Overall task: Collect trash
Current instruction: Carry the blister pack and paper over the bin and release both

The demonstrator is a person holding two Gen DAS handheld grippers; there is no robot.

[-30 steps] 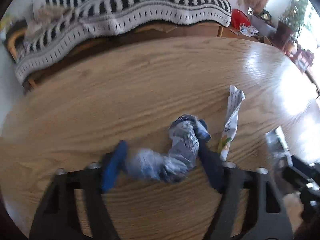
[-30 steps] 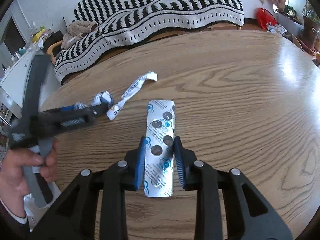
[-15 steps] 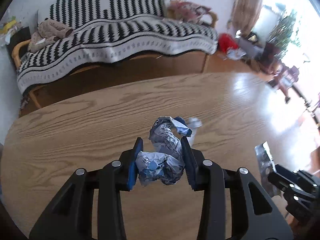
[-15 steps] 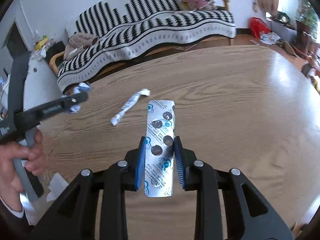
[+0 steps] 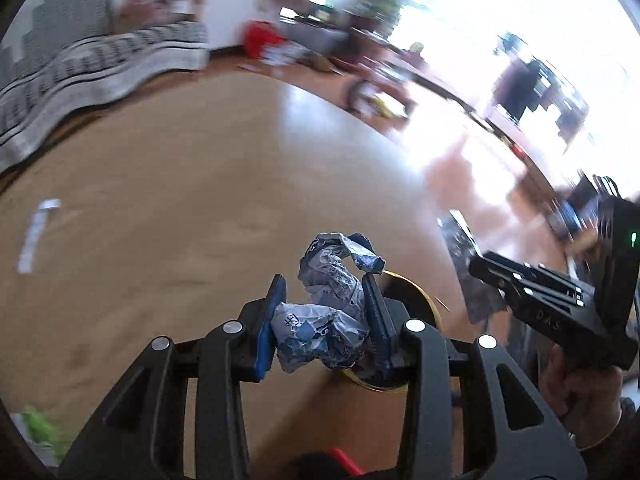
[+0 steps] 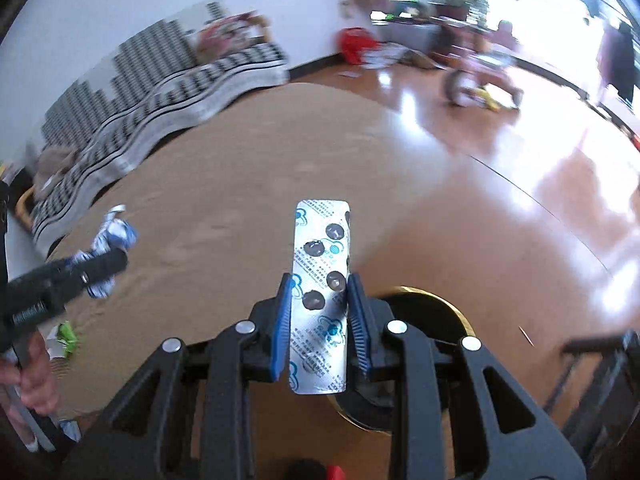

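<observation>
Two pieces are already picked up: a crumpled wrapper is clamped in the left gripper, a spent blister pack is pinched edgewise in the right gripper. Both are held pitched down over the table edge above a gold-rimmed bin, probably the drop target. A white strip is left on the table, plus blurred scraps.

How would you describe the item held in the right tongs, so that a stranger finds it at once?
Start at the round wooden table and look just past its near edge, where the right tongs hang above a dark, gold-rimmed bin. Clamped between the blue pads is a blister pack. It is flat, silver and long with emptied pill pockets, unlike the crumpled blue-and-white wrapper in the left tongs.
</observation>
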